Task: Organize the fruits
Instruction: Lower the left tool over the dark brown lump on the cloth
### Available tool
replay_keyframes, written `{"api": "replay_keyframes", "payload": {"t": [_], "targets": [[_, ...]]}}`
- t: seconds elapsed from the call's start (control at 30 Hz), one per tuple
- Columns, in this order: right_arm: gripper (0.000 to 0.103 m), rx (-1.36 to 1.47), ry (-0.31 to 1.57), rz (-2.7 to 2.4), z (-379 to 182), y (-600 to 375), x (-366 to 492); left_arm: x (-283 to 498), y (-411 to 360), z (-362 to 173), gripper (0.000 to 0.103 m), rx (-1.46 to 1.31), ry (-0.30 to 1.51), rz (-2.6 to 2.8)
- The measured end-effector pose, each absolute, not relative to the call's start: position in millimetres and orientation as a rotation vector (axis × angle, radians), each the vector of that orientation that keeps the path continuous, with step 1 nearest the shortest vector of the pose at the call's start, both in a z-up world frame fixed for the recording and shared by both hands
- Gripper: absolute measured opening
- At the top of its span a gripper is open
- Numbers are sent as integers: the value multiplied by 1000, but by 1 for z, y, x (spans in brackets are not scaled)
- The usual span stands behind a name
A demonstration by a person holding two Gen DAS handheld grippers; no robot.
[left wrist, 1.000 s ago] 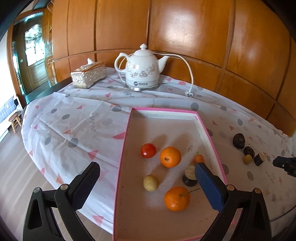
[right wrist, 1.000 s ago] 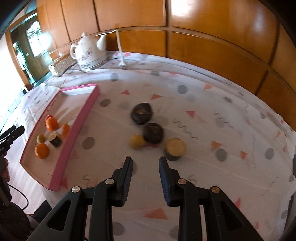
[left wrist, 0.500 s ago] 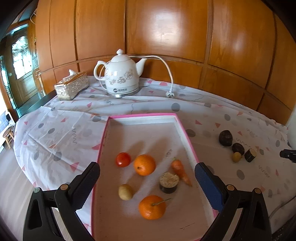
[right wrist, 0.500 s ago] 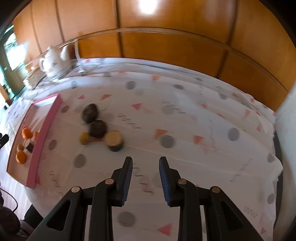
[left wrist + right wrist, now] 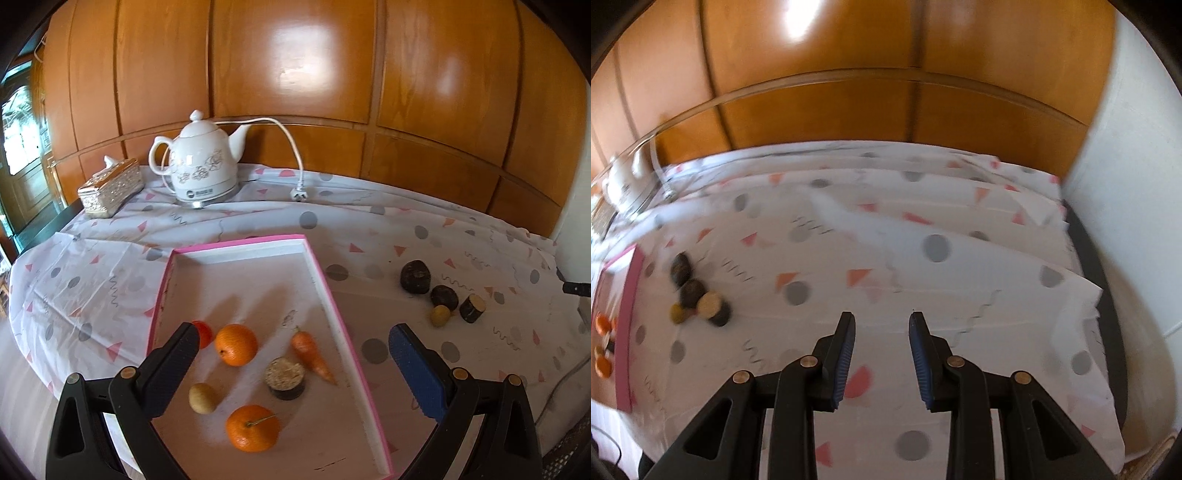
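Observation:
A pink-rimmed tray (image 5: 240, 245) lies on the patterned cloth. It holds two oranges (image 5: 236, 344) (image 5: 253, 428), a red tomato (image 5: 205, 332), a carrot (image 5: 310, 352), a pale round fruit (image 5: 202, 398) and a dark cut piece (image 5: 285, 377). My left gripper (image 5: 293, 332) hangs above the tray, open and empty. Right of the tray on the cloth sit two dark fruits (image 5: 415, 277) (image 5: 444, 297), a small yellow one (image 5: 440, 316) and a cut piece (image 5: 472, 308). My right gripper (image 5: 881, 315) is nearly shut with nothing in it, well to the right of that cluster (image 5: 692, 291).
A white kettle (image 5: 201, 166) with its cord and plug (image 5: 299, 194) and a tissue box (image 5: 110, 186) stand at the back left. Wood panelling runs behind the table. A white wall (image 5: 1126, 184) closes the right end, beside the table's dark edge (image 5: 1089, 258).
The right gripper swept to the right, so the loose fruit cluster slid to the left edge of its view. The left gripper drifted right over the tray, and the carrot came into full view.

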State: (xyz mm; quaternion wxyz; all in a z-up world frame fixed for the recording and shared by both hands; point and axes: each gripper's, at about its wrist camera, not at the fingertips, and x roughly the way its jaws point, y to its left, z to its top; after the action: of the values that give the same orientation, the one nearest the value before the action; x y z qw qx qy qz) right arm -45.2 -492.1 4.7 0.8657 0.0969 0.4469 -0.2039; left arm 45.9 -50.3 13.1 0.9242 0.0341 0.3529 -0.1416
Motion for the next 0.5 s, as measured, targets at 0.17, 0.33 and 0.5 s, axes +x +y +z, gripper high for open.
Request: {"api": "replay_keyframes", "payload": {"t": [0.17, 0.33, 0.5], "targets": [[30, 269, 915, -535, 3, -525, -59, 48, -67, 11, 103, 103, 756, -337], [31, 382, 877, -639, 1, -556, -73, 49, -82, 12, 103, 142, 751, -353], [31, 470, 850, -751, -5, -583, -88, 51, -97, 12, 103, 184, 752, -352]]}}
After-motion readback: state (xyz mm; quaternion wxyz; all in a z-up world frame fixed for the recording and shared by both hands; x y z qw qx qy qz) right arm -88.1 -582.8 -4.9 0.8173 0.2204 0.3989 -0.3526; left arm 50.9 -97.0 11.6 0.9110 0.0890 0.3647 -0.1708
